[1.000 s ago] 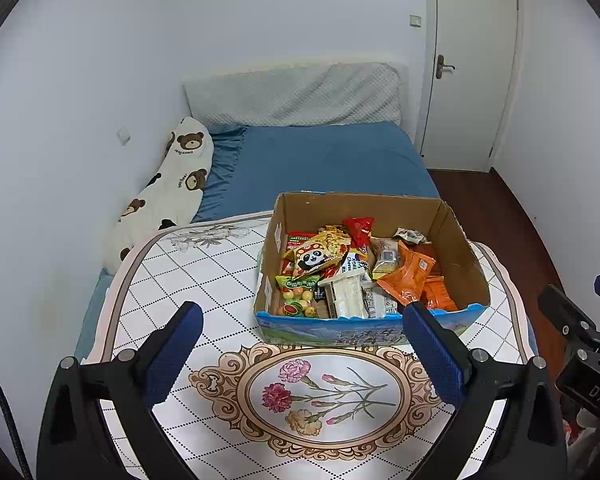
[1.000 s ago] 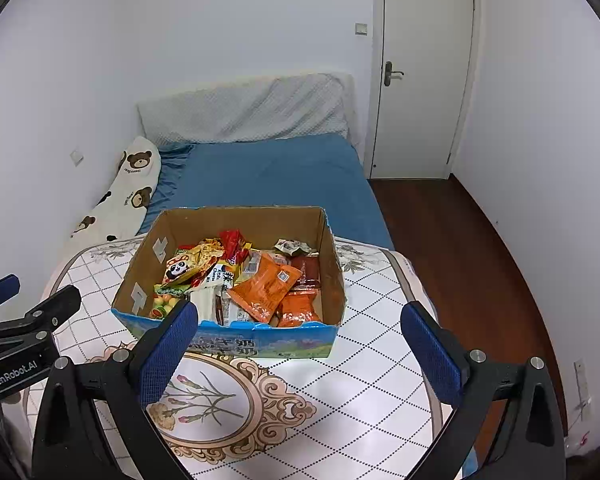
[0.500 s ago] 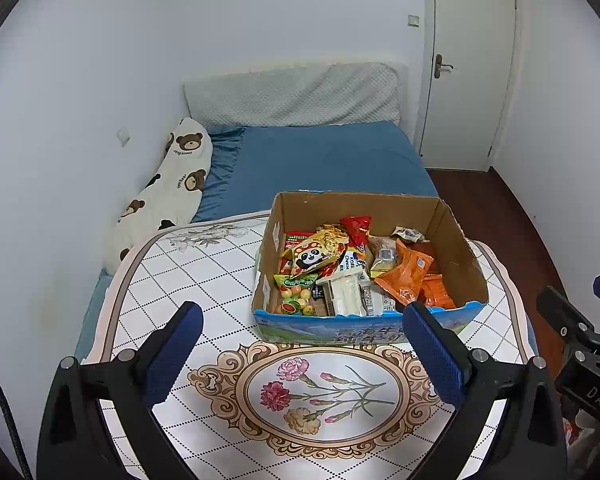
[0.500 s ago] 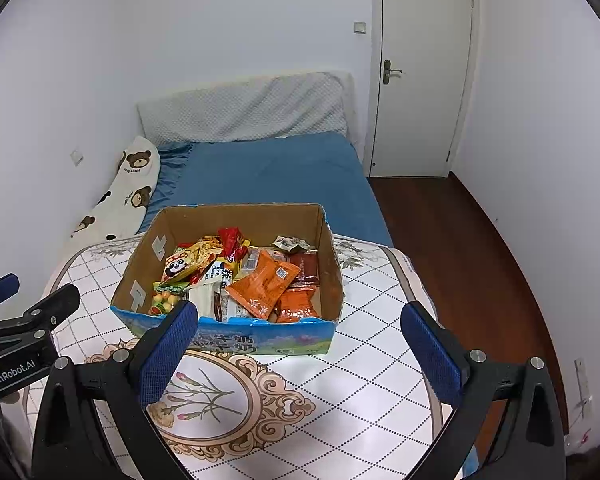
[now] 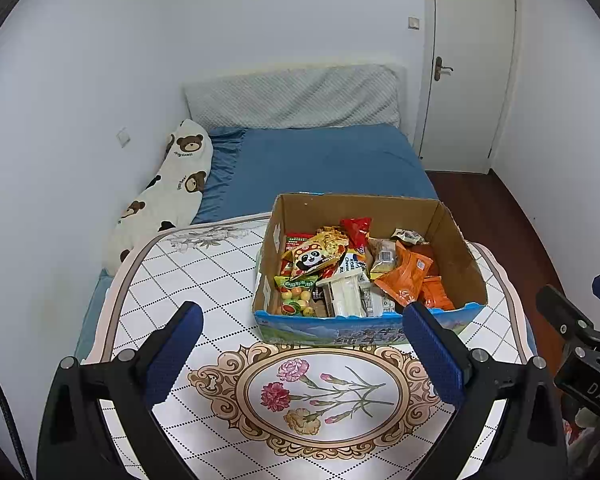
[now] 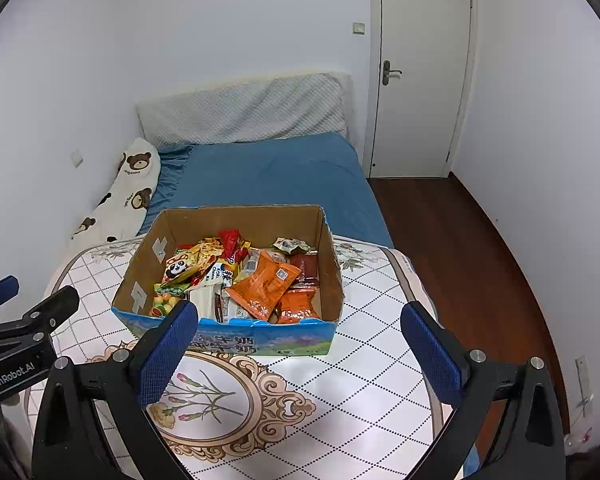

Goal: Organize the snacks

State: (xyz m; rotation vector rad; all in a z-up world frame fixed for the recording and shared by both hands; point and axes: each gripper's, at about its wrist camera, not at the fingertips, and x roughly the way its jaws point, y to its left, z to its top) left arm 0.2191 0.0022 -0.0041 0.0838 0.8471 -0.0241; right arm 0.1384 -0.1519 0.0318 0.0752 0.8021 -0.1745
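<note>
An open cardboard box with a blue printed front stands on the table, also in the right wrist view. It holds several snack packets: a panda packet, orange packets, a red packet, white bars. My left gripper is open and empty, held above the table in front of the box. My right gripper is open and empty, also in front of the box, to the right of the left one.
The table has a white diamond-pattern cloth with a flower medallion. Behind it is a blue bed with a bear-print pillow. A white door and wooden floor lie to the right.
Both grippers have drifted slightly; the box sits a little higher in both views. Both stay open and empty.
</note>
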